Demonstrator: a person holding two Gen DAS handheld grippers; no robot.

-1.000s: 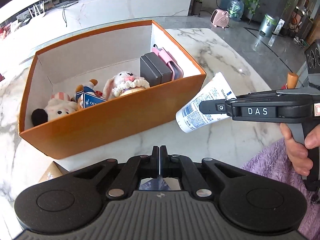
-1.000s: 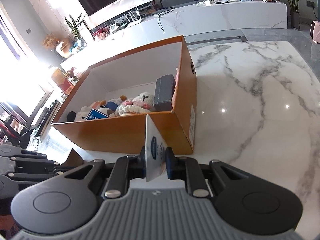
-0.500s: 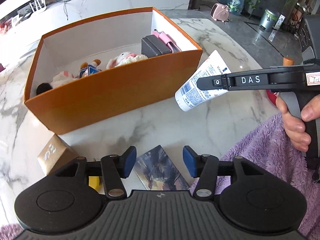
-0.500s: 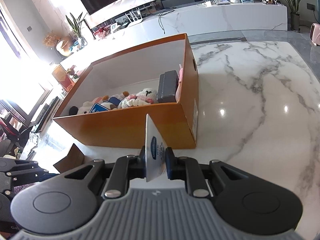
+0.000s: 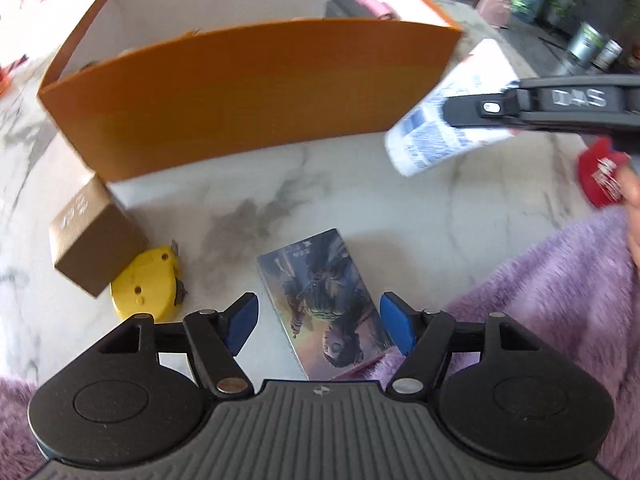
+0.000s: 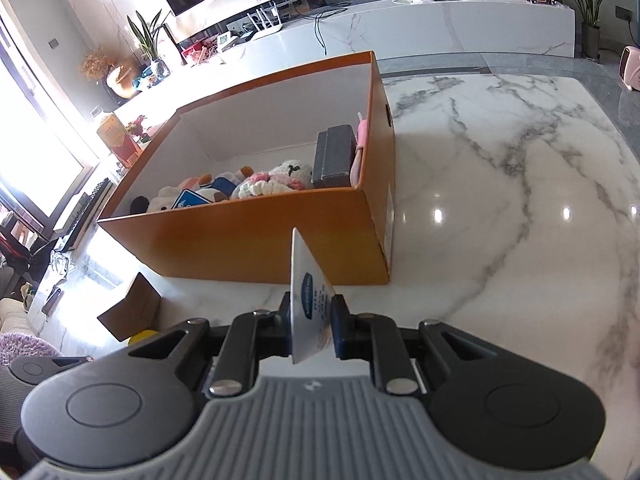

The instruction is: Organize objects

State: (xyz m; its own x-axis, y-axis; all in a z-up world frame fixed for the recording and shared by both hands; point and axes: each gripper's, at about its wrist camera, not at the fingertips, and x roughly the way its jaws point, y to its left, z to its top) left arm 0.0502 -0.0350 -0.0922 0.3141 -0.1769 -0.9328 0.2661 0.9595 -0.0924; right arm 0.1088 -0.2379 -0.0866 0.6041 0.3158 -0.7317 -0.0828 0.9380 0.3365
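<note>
Table (image 6: 520, 208): white marble with grey veins, it spread under and beyond both tongs.
Box (image 5: 248, 92): orange, open-topped, it stood on the table ahead of both tongs; soft toys (image 6: 256, 186) and a dark case (image 6: 334, 156) lay inside.
Left tongs (image 5: 318, 322): pointed steeply down, jaws opening, blue pads either side of the picture card without pressing it.
Right tongs (image 6: 310, 322): pressed together on the white tube, just short of the box's near wall.
White tube (image 5: 444, 128): pinched flat-end up, off the table.
Picture card (image 5: 320, 300): flat on the table between the left pads.
Brown carton (image 5: 94, 238): left of the left tongs, beside the yellow tape measure (image 5: 146, 284).
</note>
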